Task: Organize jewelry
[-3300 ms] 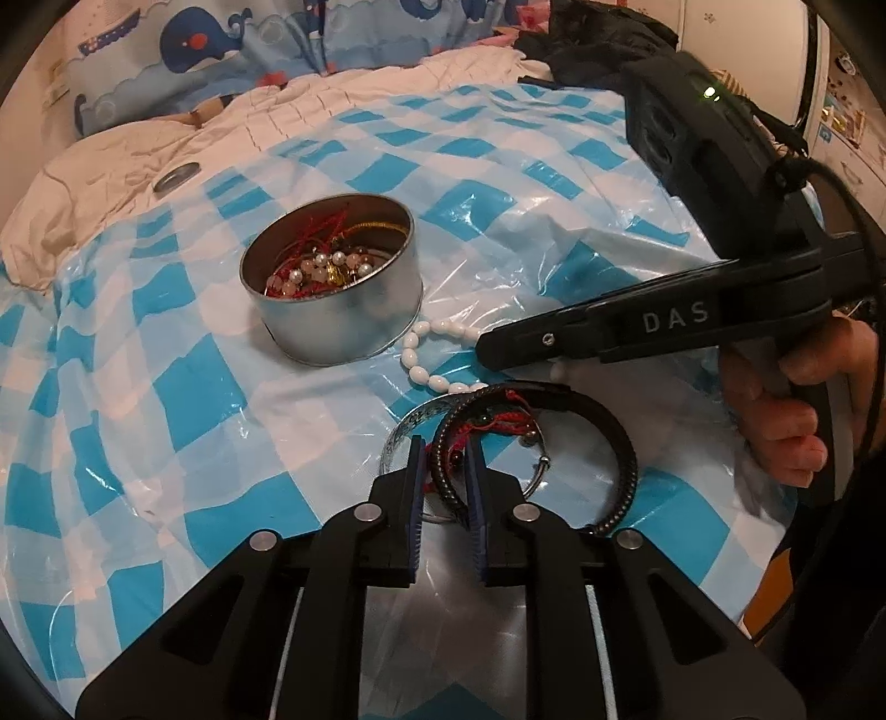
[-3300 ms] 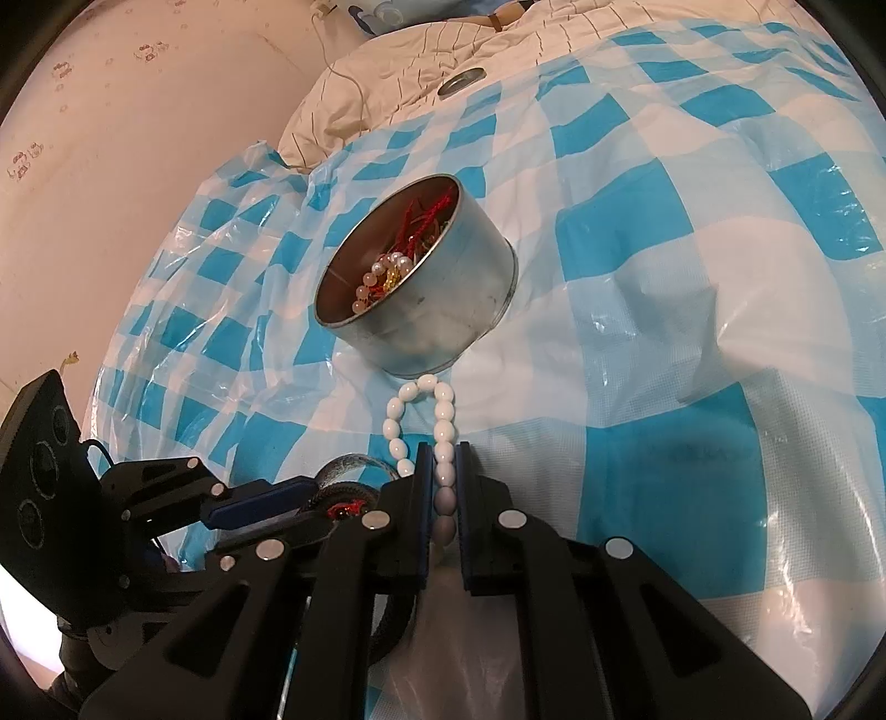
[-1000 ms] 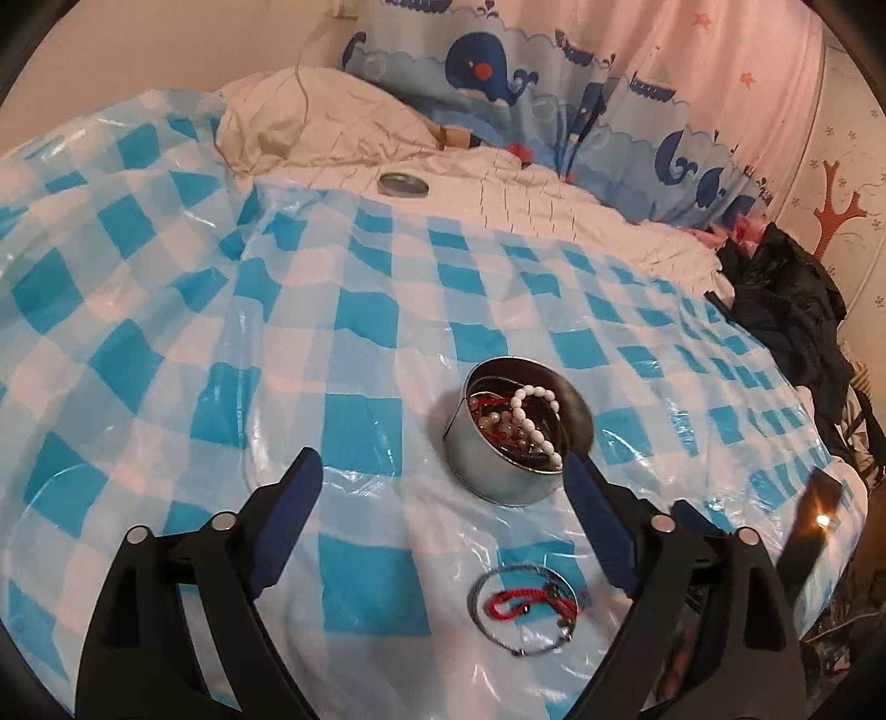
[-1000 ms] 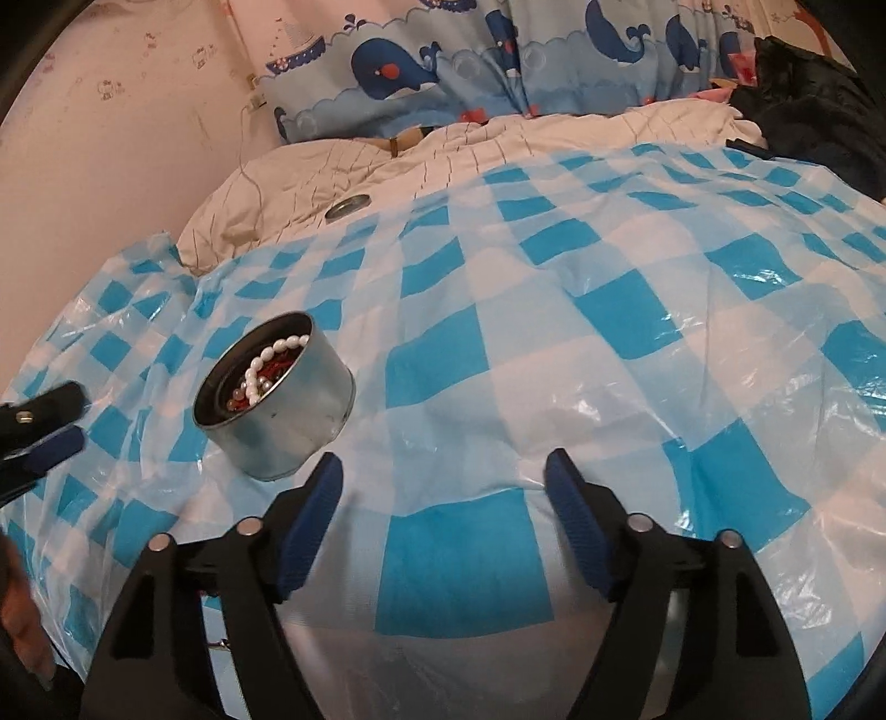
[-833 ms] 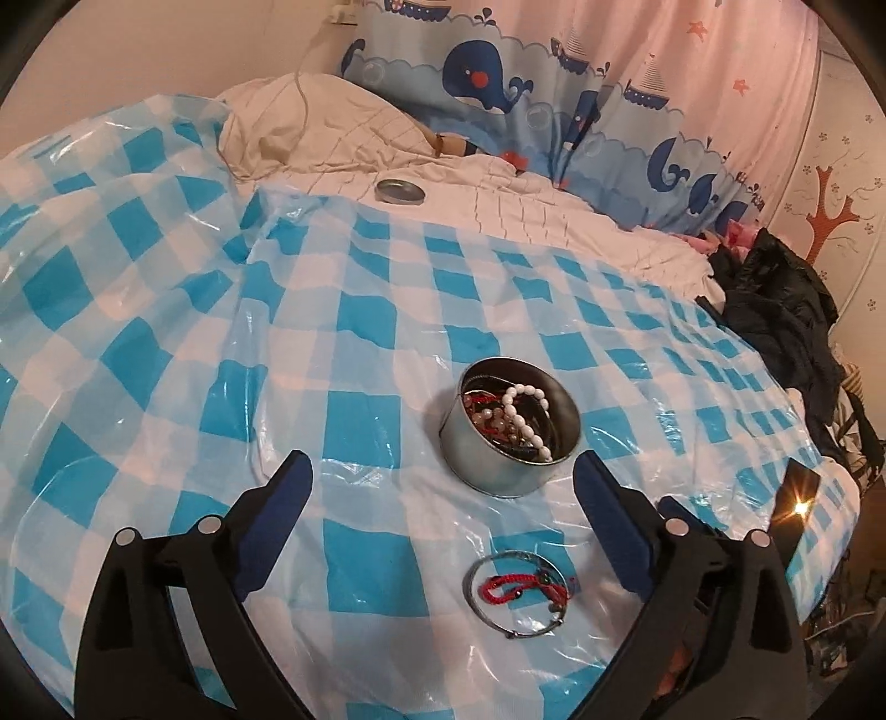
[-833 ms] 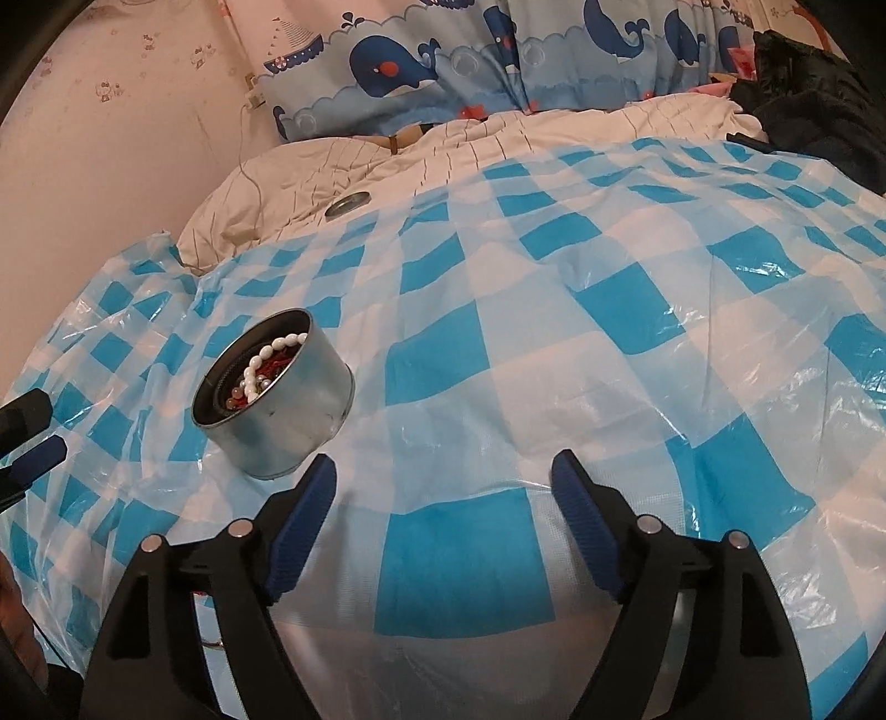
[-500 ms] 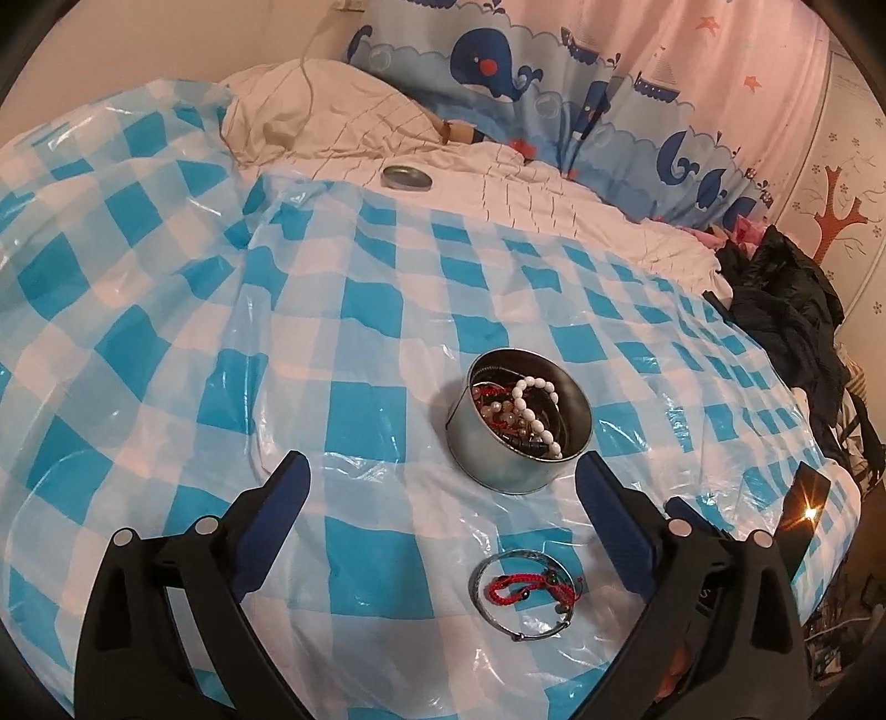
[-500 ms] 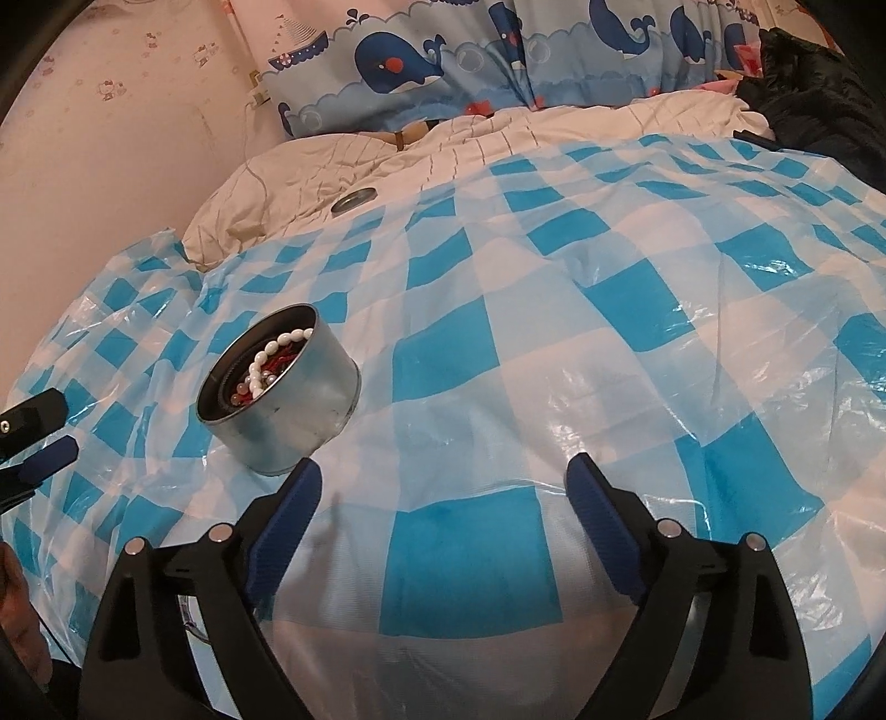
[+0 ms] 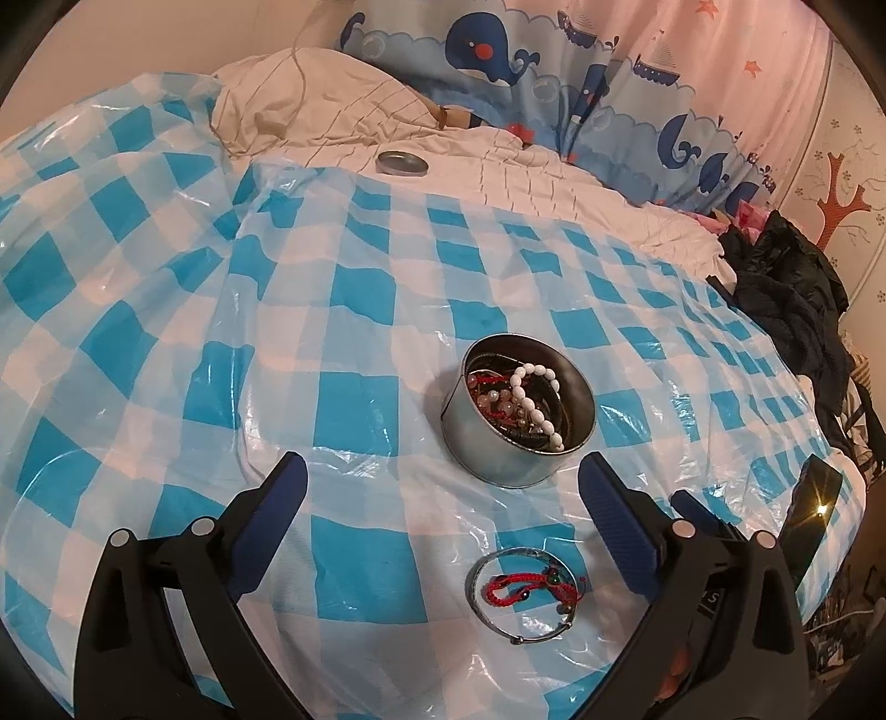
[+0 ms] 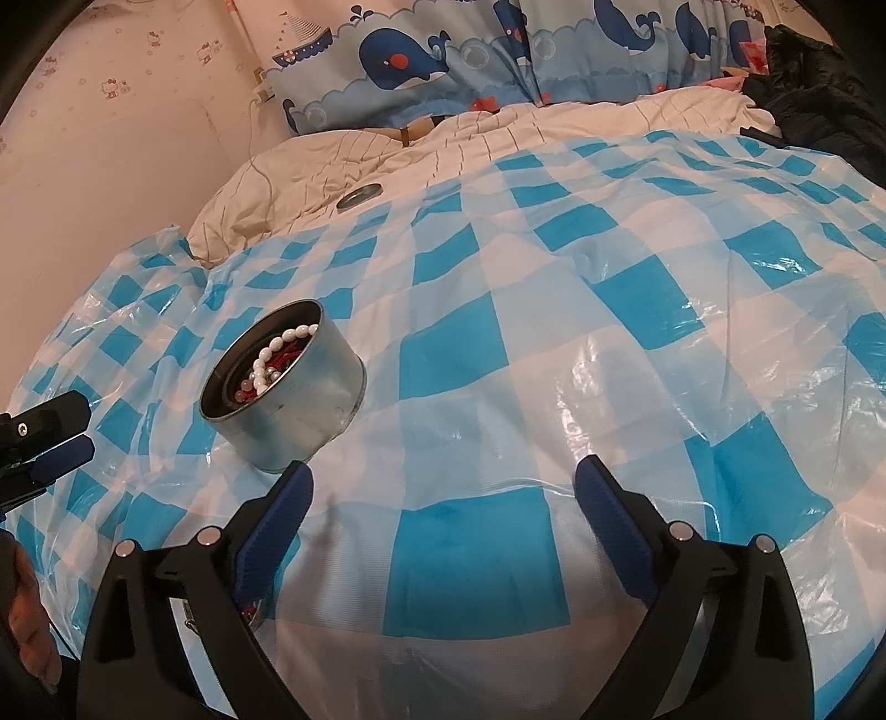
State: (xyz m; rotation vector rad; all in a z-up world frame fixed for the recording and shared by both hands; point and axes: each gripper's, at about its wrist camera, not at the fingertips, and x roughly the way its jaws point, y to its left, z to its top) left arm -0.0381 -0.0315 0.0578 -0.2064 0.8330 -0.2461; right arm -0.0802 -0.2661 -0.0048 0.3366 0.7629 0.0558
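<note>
**Jewelry tin and loose bangle on checked sheet**

A round metal tin [image 9: 518,437] is stood upright on a blue-and-white checked plastic sheet [image 9: 183,354] spread over a bed. Inside the tin, a white bead bracelet [image 9: 534,401] is laid across a tangle of red cord, pearl-like beads and dark bands. On the sheet just in front of the tin, apart from it, a thin silver bangle [image 9: 523,595] is laid flat, with a red cord bracelet [image 9: 526,588] resting inside its ring.

The left gripper [image 9: 440,512] is held above the sheet with jaws spread wide and nothing between them; the bangle is seen in the gap below. The right gripper [image 10: 443,512] is likewise spread wide and empty, with the tin [image 10: 282,382] to its left. A small round metal lid [image 9: 401,163] is seen on the cream quilt [image 9: 526,171] beyond the sheet, before a whale-print curtain [image 9: 482,50].
</note>
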